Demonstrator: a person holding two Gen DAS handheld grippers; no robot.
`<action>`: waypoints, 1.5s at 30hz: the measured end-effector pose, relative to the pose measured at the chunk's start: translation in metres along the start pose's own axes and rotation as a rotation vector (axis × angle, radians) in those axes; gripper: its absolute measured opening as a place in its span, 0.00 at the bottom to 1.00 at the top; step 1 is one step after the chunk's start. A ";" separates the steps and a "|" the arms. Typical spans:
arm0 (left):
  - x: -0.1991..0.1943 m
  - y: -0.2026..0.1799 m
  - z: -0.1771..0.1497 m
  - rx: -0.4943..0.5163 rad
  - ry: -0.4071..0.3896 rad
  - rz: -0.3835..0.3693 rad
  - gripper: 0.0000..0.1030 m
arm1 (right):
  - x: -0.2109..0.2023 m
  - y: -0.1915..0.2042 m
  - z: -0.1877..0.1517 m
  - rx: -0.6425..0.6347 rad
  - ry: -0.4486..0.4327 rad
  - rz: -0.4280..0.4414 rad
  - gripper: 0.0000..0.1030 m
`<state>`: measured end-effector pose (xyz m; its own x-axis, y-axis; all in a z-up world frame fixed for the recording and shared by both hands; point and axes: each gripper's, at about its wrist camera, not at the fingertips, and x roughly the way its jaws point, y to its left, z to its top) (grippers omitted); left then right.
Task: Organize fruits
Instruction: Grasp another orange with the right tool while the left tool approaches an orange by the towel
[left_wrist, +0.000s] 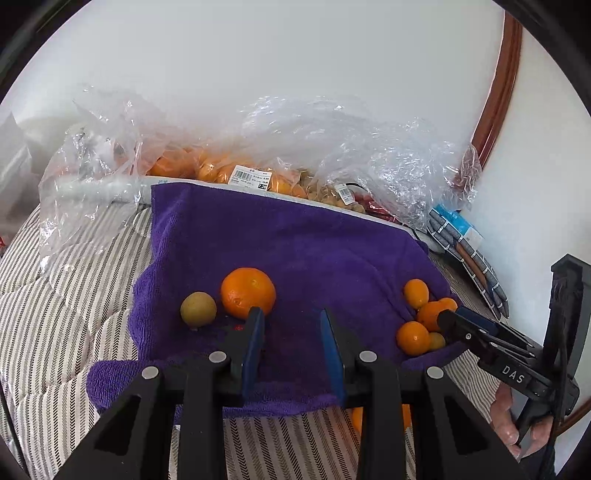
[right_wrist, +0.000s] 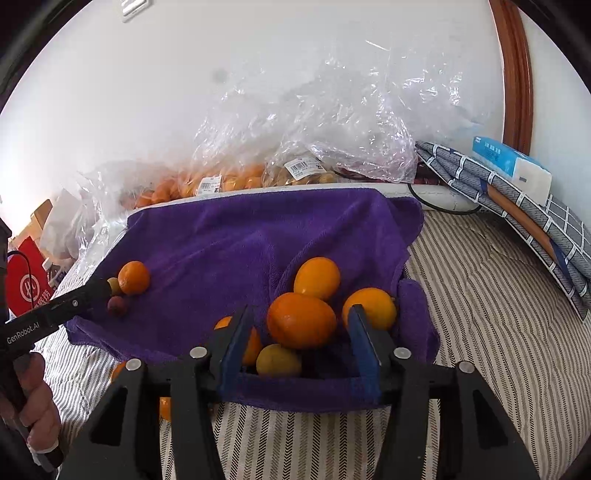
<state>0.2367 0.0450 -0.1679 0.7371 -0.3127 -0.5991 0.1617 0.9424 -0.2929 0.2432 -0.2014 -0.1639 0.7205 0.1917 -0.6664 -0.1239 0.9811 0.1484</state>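
A purple towel (left_wrist: 277, 240) lies spread on striped bedding. On its left part sit a large orange (left_wrist: 248, 293) and a greenish-brown round fruit (left_wrist: 198, 309). My left gripper (left_wrist: 291, 317) hovers just right of that orange, its blue pads a little apart over bare towel. At the towel's right corner is a cluster of small oranges (right_wrist: 317, 278). My right gripper (right_wrist: 301, 310) stands open around one orange (right_wrist: 301, 321) of the cluster, with gaps on both sides. A yellow-green fruit (right_wrist: 279, 360) lies below it. In the left wrist view the right gripper (left_wrist: 456, 317) reaches into the cluster (left_wrist: 413, 338).
Clear plastic bags of oranges (left_wrist: 221, 170) and other fruit line the wall behind the towel. A tissue pack (right_wrist: 511, 162) rests on folded grey checked cloth (right_wrist: 535, 221) at right. A red bag (right_wrist: 27, 288) stands far left. Loose oranges (right_wrist: 165, 408) lie on the bedding (right_wrist: 480, 314).
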 end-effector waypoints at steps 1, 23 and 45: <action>-0.002 0.000 0.000 0.001 -0.006 -0.002 0.29 | -0.004 0.000 0.000 0.009 -0.006 0.012 0.56; -0.059 0.032 -0.055 -0.014 0.035 0.120 0.29 | -0.030 0.057 -0.057 -0.084 0.116 0.005 0.37; -0.043 0.048 -0.056 -0.094 0.123 0.142 0.29 | -0.004 0.064 -0.045 -0.055 0.133 0.020 0.32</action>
<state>0.1761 0.0971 -0.1986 0.6613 -0.1949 -0.7243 -0.0047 0.9645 -0.2639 0.2013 -0.1384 -0.1847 0.6211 0.2094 -0.7552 -0.1769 0.9762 0.1252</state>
